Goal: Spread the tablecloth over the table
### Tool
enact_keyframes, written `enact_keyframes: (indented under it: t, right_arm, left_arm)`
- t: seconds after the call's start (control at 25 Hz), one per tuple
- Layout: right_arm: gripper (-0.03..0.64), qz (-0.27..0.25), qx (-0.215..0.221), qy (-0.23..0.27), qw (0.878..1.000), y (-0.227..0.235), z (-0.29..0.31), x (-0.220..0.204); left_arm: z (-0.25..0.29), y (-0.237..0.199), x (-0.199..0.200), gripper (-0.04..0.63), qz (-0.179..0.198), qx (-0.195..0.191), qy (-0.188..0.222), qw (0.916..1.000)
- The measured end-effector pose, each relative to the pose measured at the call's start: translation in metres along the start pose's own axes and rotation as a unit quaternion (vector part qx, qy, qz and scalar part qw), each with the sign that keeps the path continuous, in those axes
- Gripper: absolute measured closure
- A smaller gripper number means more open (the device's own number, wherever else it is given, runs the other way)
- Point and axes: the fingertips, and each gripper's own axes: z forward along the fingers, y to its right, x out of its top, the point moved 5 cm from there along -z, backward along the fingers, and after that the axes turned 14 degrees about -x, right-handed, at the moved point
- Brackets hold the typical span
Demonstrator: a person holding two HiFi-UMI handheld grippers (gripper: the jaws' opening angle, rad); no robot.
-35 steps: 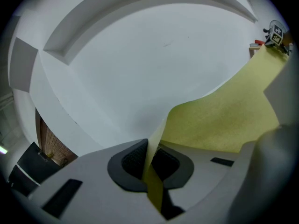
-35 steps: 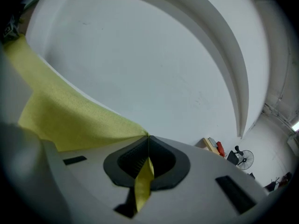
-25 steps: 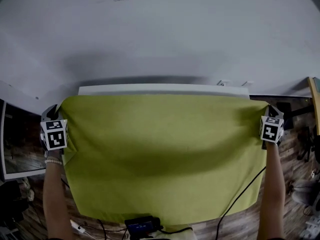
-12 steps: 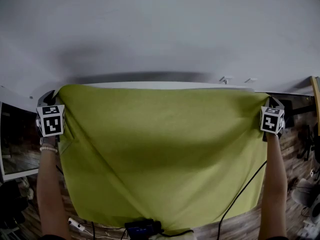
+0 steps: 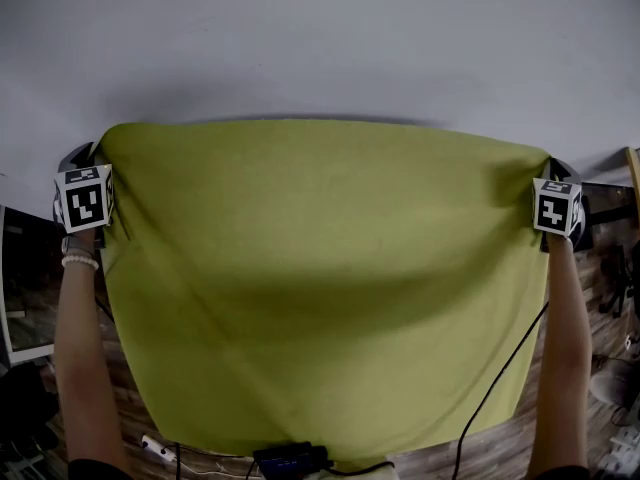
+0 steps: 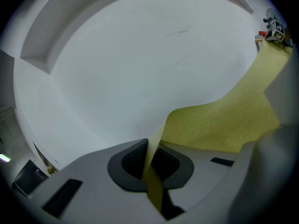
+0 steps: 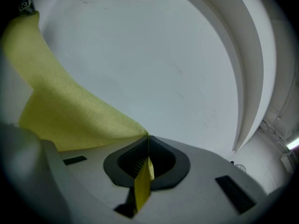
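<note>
The left tool point(image 6: 150, 158) is clamping shut on the upper left corner of the yellow-green tablecloth point(image 5: 320, 278). The right tool point(image 7: 146, 161) is clamping shut on the upper right corner. The tablecloth is hanging stretched between both tools, before a white wall point(image 5: 320, 38), lower edge nearest the person.

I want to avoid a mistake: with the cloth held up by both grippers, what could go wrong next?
1. The left gripper and right gripper each pinch only a thin corner of the tablecloth; it may slip out.
2. In the head view the cloth hides the table, so it may land crooked.
3. A cable crosses its near right corner and could snag.
</note>
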Motion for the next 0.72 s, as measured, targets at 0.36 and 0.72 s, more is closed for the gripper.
enact_keyframes:
  t: [0.36,0.72]
  right_arm:
    - [0.583,-0.021,-0.006,0.022,1.0,-0.011,0.019,0.042]
    - [0.581,-0.076,0.047,-0.025,0.996,-0.055,0.037,0.02]
  left_arm:
    - [0.02,-0.024,0.019,0.58,0.017,0.009,-0.006,0.9998]
    - [0.066,0.0,-0.026,0.577,0.072,-0.067,-0.115,0.9884]
